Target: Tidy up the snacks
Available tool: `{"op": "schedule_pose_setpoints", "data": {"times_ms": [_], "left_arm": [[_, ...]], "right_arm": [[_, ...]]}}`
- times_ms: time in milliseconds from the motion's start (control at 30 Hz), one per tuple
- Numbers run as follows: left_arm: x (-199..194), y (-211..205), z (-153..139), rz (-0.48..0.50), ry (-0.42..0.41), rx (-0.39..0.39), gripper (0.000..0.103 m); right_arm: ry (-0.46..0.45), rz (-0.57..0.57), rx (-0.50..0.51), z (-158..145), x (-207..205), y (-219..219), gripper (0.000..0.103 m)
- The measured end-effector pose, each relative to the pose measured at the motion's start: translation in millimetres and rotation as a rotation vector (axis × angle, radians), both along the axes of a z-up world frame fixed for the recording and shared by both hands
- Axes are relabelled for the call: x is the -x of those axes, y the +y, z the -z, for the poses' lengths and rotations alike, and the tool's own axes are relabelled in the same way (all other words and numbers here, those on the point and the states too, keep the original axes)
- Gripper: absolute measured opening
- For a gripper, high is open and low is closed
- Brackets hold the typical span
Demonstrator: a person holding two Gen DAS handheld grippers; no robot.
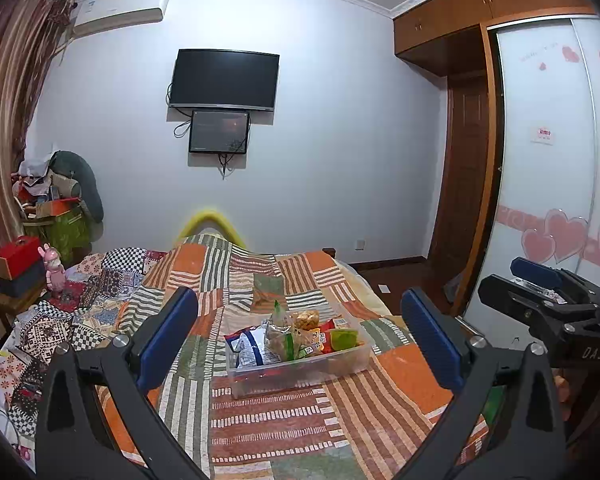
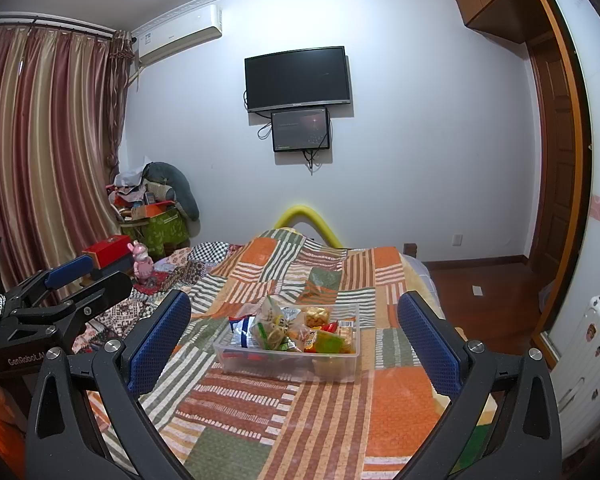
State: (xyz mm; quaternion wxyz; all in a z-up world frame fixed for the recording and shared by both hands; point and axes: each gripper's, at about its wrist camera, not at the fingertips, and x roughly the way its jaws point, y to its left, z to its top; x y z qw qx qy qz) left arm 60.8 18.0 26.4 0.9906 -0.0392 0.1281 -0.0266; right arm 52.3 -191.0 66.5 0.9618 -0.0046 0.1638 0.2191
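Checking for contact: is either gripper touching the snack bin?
Apart. Both wrist views show the left gripper and right gripper open, bare quilt before the bin.

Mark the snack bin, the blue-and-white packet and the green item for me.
snack bin (image 2: 260,362): right wrist view, front wall.
blue-and-white packet (image 1: 249,346): left wrist view, packet face.
green item (image 1: 344,339): left wrist view, its top.

Both views show even, cool indoor light with a bluish cast on the wall (image 1: 340,140); its source lies outside the frames. Shadows are soft and weak. The bed (image 1: 284,408) is sharp, and the TV (image 1: 224,80) shows no glare. Strong fisheye bending curves the wardrobe (image 1: 548,152) and curtain (image 2: 40,152). Corners fall to black. The yellow tube (image 1: 210,218) looks slightly smeared.
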Motion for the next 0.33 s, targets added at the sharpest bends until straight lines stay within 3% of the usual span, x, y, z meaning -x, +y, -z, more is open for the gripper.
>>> {"op": "schedule_pose_setpoints", "data": {"times_ms": [333], "left_arm": [[-1.4,-1.6,1.2,0.018,0.014,0.006,0.103]], "right_arm": [[0.004,-0.002,0.002,-1.4,-1.0,0.5,0.103]]}}
